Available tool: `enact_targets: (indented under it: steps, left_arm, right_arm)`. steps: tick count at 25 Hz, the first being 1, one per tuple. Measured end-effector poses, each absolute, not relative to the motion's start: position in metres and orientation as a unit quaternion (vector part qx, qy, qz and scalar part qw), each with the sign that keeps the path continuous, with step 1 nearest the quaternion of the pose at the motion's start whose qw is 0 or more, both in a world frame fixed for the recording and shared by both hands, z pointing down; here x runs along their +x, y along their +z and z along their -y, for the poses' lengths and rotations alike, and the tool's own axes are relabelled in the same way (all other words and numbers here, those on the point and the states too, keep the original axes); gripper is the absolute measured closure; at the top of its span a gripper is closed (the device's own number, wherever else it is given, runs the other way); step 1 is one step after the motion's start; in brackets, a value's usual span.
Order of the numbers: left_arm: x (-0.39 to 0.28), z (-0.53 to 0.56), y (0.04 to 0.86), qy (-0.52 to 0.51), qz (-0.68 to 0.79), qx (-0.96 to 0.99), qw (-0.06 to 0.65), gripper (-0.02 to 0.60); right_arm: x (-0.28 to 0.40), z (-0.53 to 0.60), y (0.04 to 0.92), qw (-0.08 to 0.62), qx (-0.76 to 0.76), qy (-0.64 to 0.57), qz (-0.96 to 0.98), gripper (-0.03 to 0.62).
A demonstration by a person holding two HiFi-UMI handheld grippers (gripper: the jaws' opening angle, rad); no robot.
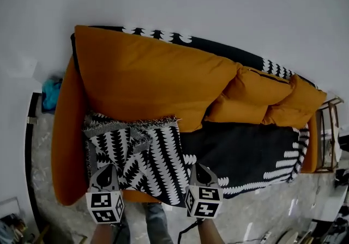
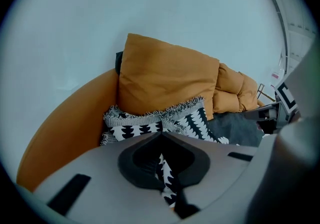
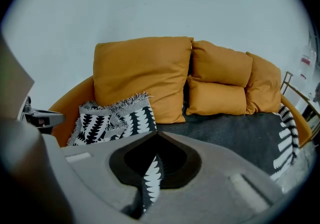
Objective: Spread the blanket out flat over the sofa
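Note:
A black-and-white patterned blanket (image 1: 146,156) with a grey fringed edge lies bunched on the left part of the orange sofa (image 1: 68,128) seat. My left gripper (image 1: 106,175) is shut on the blanket's (image 2: 165,173) front edge near the sofa's left arm. My right gripper (image 1: 200,175) is shut on the same edge of the blanket (image 3: 150,178) further right. The blanket's (image 3: 117,118) fringed far edge reaches the big orange back cushion (image 1: 147,77).
A dark patterned throw (image 1: 245,156) covers the rest of the seat and runs behind the cushions. Three smaller orange cushions (image 1: 262,98) lean at the right. A metal-framed side table (image 1: 327,136) stands at the sofa's right end. A person's legs (image 1: 155,221) show at the bottom.

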State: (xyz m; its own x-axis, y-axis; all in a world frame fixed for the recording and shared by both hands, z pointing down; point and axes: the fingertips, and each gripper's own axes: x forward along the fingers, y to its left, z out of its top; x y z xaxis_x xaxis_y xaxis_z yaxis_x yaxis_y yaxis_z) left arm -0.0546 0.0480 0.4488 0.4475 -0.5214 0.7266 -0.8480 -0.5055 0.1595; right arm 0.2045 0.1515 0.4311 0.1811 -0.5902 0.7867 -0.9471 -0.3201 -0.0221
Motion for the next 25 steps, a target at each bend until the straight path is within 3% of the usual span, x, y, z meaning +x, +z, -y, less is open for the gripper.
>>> enact_targets:
  steps: [13,25]
  left_arm:
    - [-0.056,-0.038,0.463,0.313,0.422,0.807,0.271,0.577]
    - [-0.076,-0.034,0.471,0.311,0.441,0.793,0.283,0.577]
  right_arm:
    - [0.199,-0.124,0.448,0.231,0.706,0.373,0.556,0.589]
    - [0.190,-0.089,0.462,0.266,0.669,0.360,0.594,0.523]
